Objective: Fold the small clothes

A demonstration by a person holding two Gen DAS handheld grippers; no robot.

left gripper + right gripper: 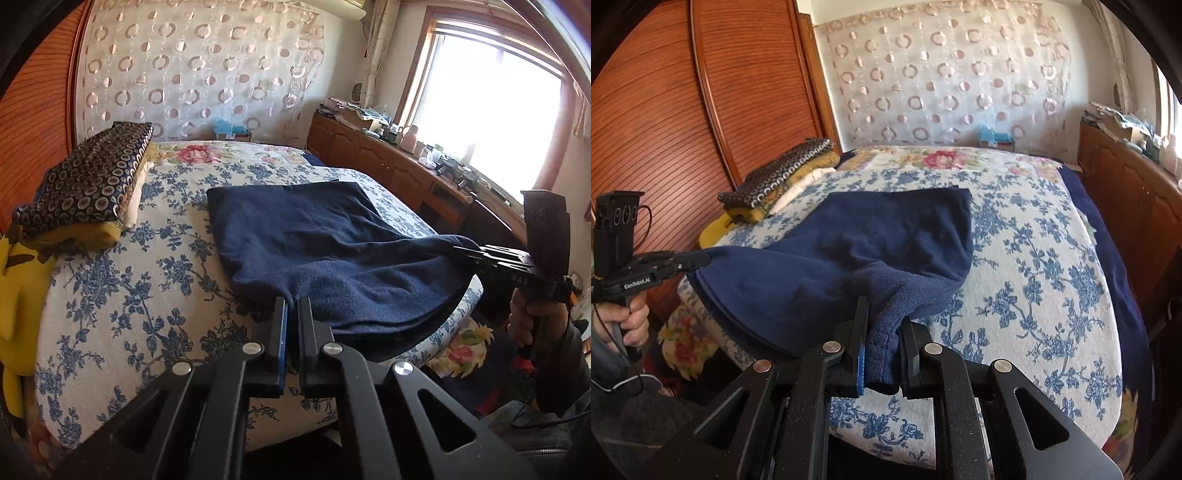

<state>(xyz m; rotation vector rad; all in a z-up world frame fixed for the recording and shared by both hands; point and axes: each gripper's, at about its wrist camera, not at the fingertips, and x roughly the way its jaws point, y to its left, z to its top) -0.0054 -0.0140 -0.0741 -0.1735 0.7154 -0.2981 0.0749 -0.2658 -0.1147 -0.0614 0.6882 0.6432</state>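
A small navy blue garment (317, 243) lies on the blue-flowered bedspread (122, 295), its far part flat and its near edge lifted. My left gripper (292, 301) is shut on the garment's near left corner. My right gripper (882, 325) is shut on the near right corner, with bunched ribbed fabric between its fingers. The garment (849, 258) is stretched between the two grippers near the bed's front edge. The right gripper also shows in the left wrist view (469, 253), and the left gripper shows in the right wrist view (698, 260).
A pile of folded cloth with a dark ring-patterned top (88, 184) sits at the bed's left by a wooden sliding door (665, 110). A wooden cabinet (388, 162) with clutter runs under the window on the right. A yellow item (14, 295) lies at the left edge.
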